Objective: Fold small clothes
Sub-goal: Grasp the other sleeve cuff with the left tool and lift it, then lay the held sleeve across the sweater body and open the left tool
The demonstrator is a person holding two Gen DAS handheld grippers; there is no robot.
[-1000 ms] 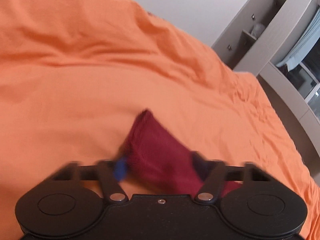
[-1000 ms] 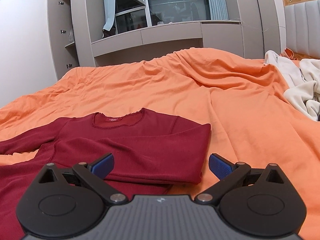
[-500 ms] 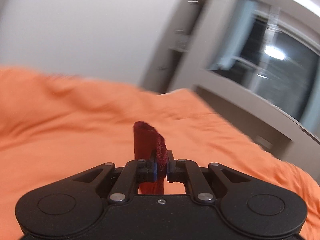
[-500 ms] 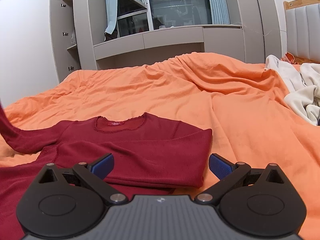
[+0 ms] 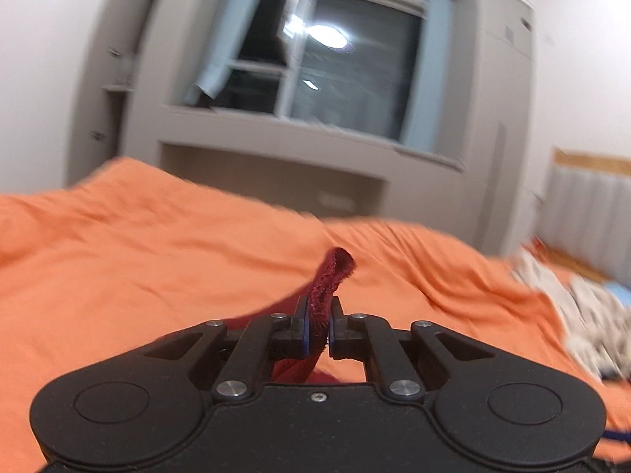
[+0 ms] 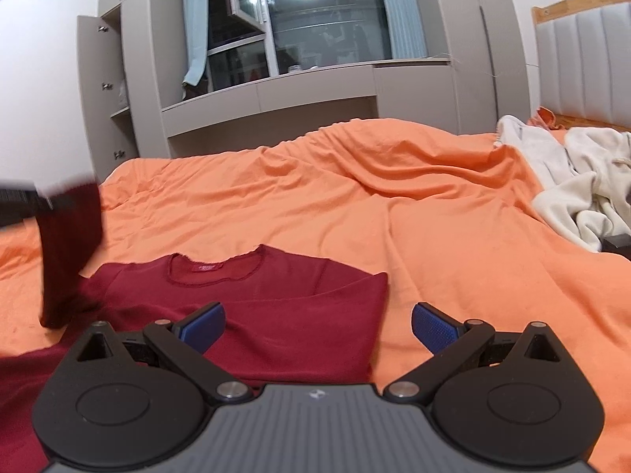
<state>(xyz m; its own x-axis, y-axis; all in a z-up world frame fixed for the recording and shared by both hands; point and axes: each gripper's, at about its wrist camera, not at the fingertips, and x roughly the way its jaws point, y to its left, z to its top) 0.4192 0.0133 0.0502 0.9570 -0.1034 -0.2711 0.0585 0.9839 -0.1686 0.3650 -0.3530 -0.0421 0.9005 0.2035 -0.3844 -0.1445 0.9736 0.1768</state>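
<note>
The left gripper [image 5: 319,325] pinches the dark red sleeve cuff [image 5: 331,276] tight between its pads; the right gripper [image 6: 317,325] hovers wide apart, holding nothing, over the red shirt [image 6: 276,315] lying on the orange bedspread [image 6: 434,236] (only its view shows the shirt's body and the raised sleeve [image 6: 69,252] at far left).

Dark red knit top [image 6: 284,315], soft matt cloth with a rough frilled cuff [image 5: 329,280]. It lies on a matt, creased orange cotton bedsheet [image 6: 394,213]. Both grippers are matt black plastic with shiny metal pivot pins; the right gripper [image 6: 317,321] has textured blue rubbery pads [image 6: 432,325].
</note>
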